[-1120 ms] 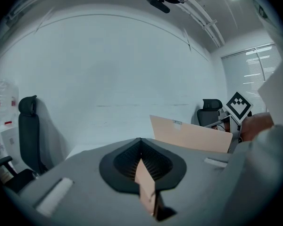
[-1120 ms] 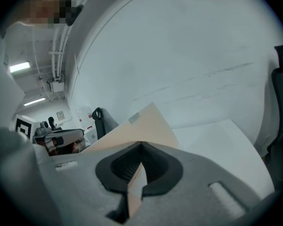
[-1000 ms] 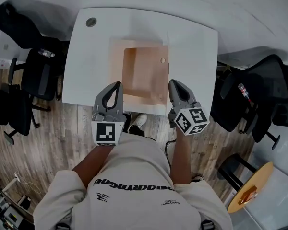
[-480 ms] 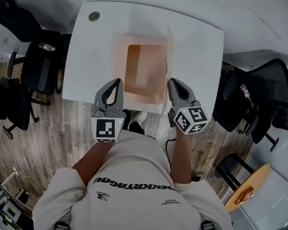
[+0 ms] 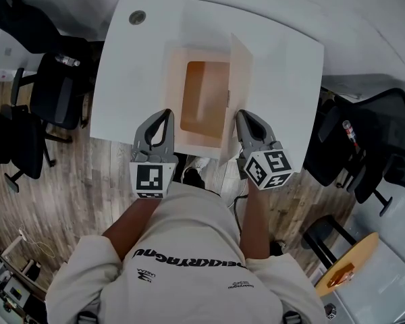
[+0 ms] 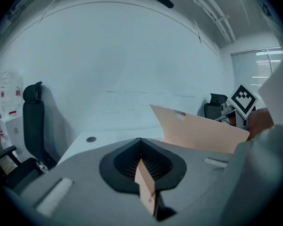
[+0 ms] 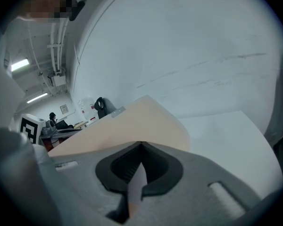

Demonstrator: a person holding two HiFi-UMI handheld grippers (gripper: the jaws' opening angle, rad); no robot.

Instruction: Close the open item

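Note:
An open cardboard box [image 5: 204,100] stands on the white table [image 5: 283,66], near its front edge. My left gripper [image 5: 163,117] is shut on the near edge of the box's left flap [image 5: 173,90]; that edge shows as a thin cardboard strip [image 6: 145,185] between the jaws. My right gripper [image 5: 241,118] is shut on the right flap [image 5: 239,79], which stands nearly upright. In the right gripper view the same flap [image 7: 127,126] rises from the shut jaws. The brown inside of the box is bare.
Black office chairs stand left [image 5: 54,93] and right [image 5: 364,140] of the table. A round grommet [image 5: 137,17] sits in the table's far left corner. A round yellow stool [image 5: 351,268] is at lower right, on the wooden floor.
Both flaps have swung up from lying flat toward upright, so the box looks narrower. The grippers stayed at the box's near corners.

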